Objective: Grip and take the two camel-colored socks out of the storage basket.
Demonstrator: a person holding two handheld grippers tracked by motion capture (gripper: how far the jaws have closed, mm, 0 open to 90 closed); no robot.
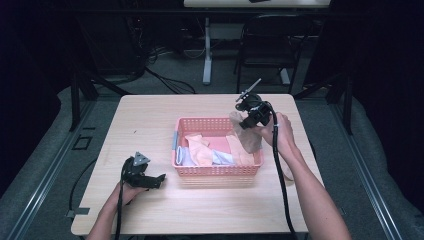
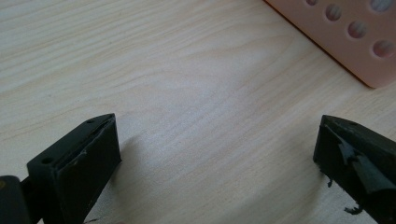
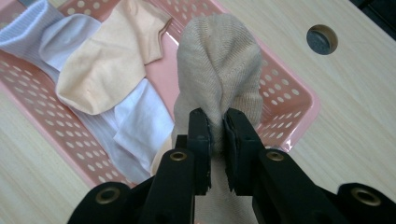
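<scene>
Claw status, right: your right claw (image 3: 217,140) is clenched on a beige knitted sock (image 3: 219,65), pinching a fold of fabric between both pads. In the high view the right claw (image 1: 248,116) holds that sock (image 1: 248,135) raised above the right end of the pink perforated plastic basket (image 1: 218,171), with the sock hanging down across the basket's right wall.

Claw status, left: your left claw (image 2: 215,158) is released, jaws wide apart with nothing between them. It rests low over the pale wood-grain bench (image 2: 177,70), just beside the basket's near left corner (image 2: 373,70).

Basket contents: a peach cotton sock (image 3: 107,65) lies across white socks (image 3: 135,126) on the basket floor. In the high view a light blue-white sock sits at the left end (image 1: 184,156).

Progress: judged from the layout, you are at an early stage of unloading. One sock is lifted but not yet set down; no sock lies on the bench outside the basket. Remaining work: place the beige sock, then remove the peach and white socks.
</scene>
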